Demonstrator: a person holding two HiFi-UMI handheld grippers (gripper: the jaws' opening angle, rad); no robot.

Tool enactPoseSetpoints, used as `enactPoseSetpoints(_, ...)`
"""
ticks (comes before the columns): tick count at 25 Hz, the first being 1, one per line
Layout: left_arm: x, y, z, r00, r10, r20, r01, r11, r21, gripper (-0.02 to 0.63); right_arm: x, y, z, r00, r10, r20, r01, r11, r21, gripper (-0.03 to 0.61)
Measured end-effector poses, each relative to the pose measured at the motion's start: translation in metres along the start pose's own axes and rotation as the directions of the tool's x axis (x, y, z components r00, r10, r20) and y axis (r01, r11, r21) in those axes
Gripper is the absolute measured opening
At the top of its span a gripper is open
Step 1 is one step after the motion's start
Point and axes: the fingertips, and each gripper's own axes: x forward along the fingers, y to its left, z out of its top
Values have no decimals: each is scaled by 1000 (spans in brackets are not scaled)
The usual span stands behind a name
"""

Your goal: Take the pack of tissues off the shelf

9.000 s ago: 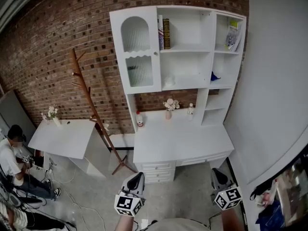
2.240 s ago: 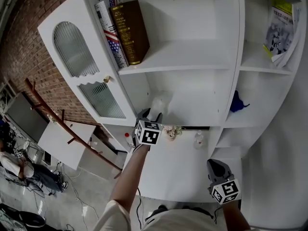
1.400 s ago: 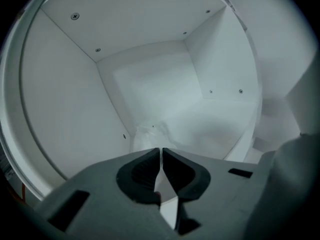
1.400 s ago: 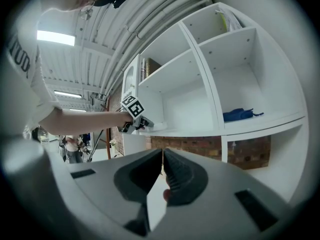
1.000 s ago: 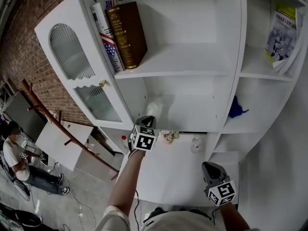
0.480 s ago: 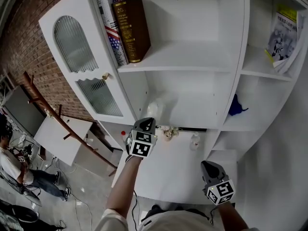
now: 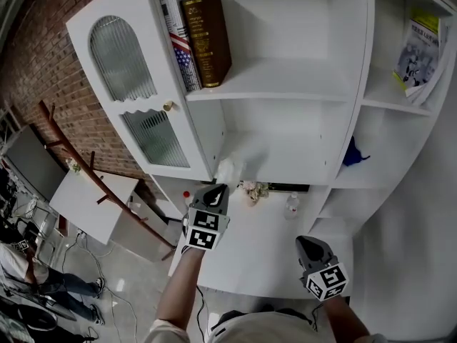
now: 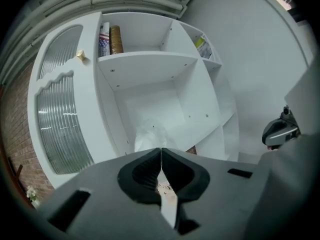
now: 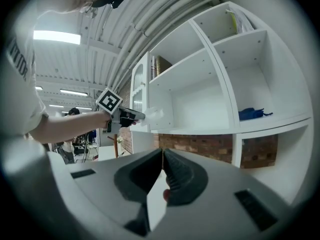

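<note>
Currently we are gripping the pack of tissues (image 7: 228,168) with the left gripper (image 7: 216,189), its jaws closed on the pack's thin near edge. The pack is sitting at the front left corner of the lower shelf (image 7: 296,170), seemingly at its front edge. So the grasp is looking done, and drawing the pack clear is remaining. The right gripper (image 7: 307,243) is idling over the worktop (image 7: 250,252), jaws together, empty.

The soft white plastic-wrapped pack of tissues (image 7: 228,170) hangs crumpled at the front left edge of the white shelf (image 7: 303,156), one corner pinched in the left gripper (image 7: 218,189).
</note>
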Motion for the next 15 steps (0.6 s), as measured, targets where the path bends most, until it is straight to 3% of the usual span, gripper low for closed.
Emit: enactPoseSetpoints(15, -84, 8, -33, 996, -52, 67, 54, 998, -29, 28, -15, 65, 13, 996, -86, 5, 86, 996, -29, 29)
